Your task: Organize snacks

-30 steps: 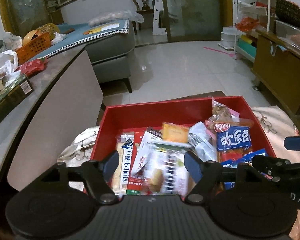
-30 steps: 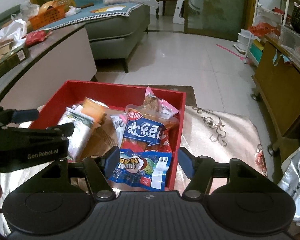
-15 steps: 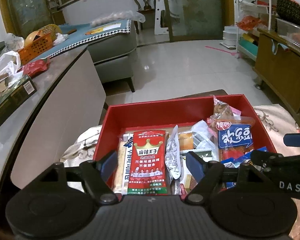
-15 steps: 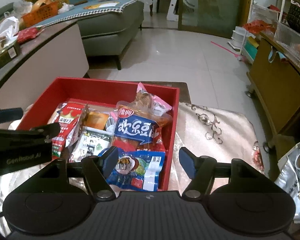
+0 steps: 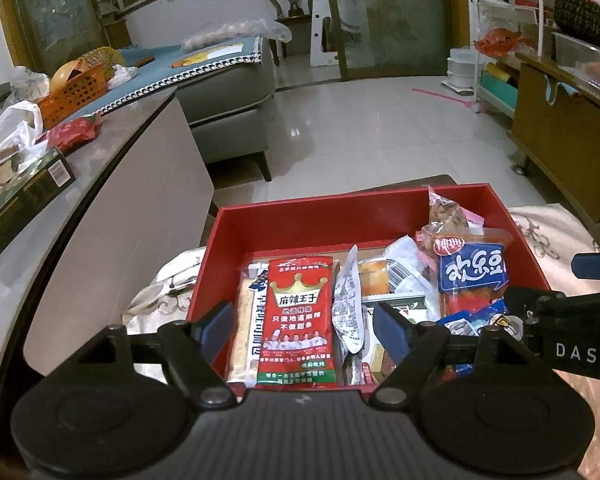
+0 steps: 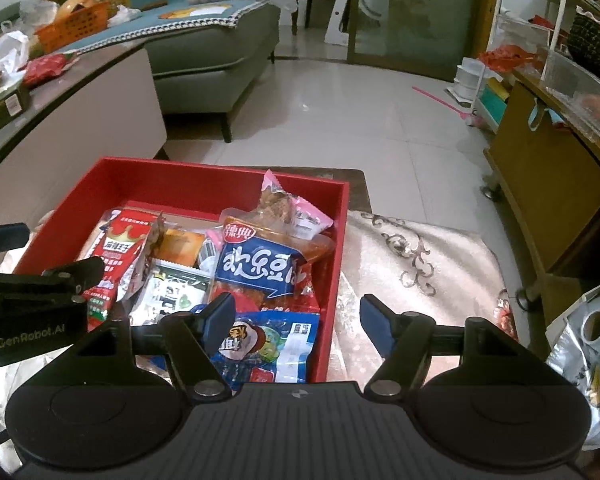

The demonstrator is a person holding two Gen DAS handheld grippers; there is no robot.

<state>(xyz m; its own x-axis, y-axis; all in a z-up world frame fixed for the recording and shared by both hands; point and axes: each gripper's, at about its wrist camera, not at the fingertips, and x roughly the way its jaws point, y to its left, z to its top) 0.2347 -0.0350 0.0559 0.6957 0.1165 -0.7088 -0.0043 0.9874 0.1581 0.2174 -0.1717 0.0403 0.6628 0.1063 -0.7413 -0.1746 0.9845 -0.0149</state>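
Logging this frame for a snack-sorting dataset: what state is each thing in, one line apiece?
left tool: open, holding nothing.
right tool: open, holding nothing.
red box: lidless, packed with snacks.
red crown packet: lying flat, face up, sealed.
blue-label packet: lying on top of other packets.
blue candy bag: flat, at the box's near wall.
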